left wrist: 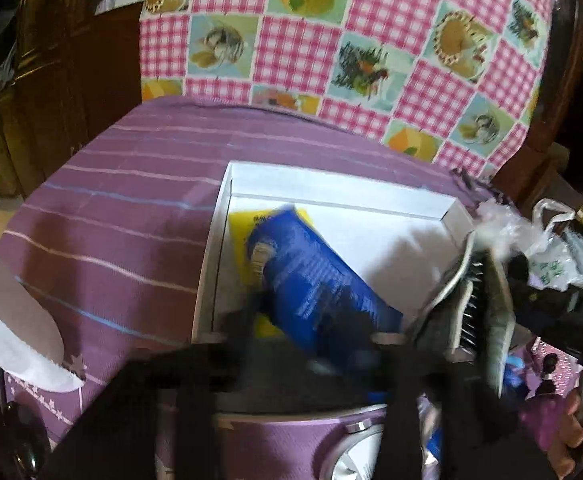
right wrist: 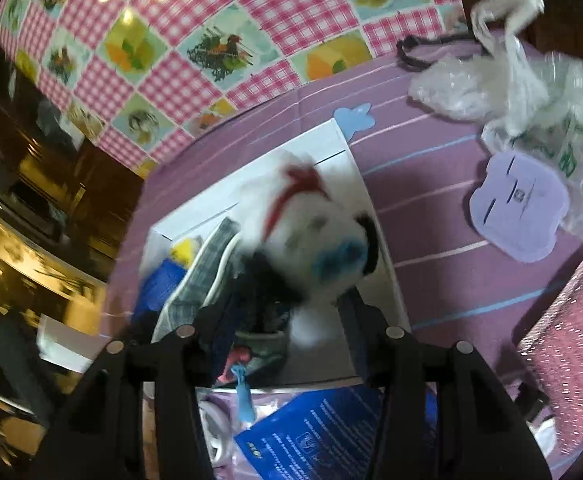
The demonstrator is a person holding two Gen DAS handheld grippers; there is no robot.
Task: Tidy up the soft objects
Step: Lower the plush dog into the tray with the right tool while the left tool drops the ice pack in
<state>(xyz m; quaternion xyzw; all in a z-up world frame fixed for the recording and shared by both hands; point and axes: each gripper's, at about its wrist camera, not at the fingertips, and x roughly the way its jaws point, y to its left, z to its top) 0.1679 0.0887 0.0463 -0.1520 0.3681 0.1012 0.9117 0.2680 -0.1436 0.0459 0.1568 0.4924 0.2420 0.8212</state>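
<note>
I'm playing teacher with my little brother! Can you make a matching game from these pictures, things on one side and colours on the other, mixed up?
Things:
1. box
2. pouch held by the left gripper
3. plush toy in front of the right gripper
4. tablecloth

Colours:
A. purple with thin stripes
B. white fur, red ribbon
C. plain white
D. blue with small print

Pairs: 1-C, 2-D, 3-B, 4-A
</note>
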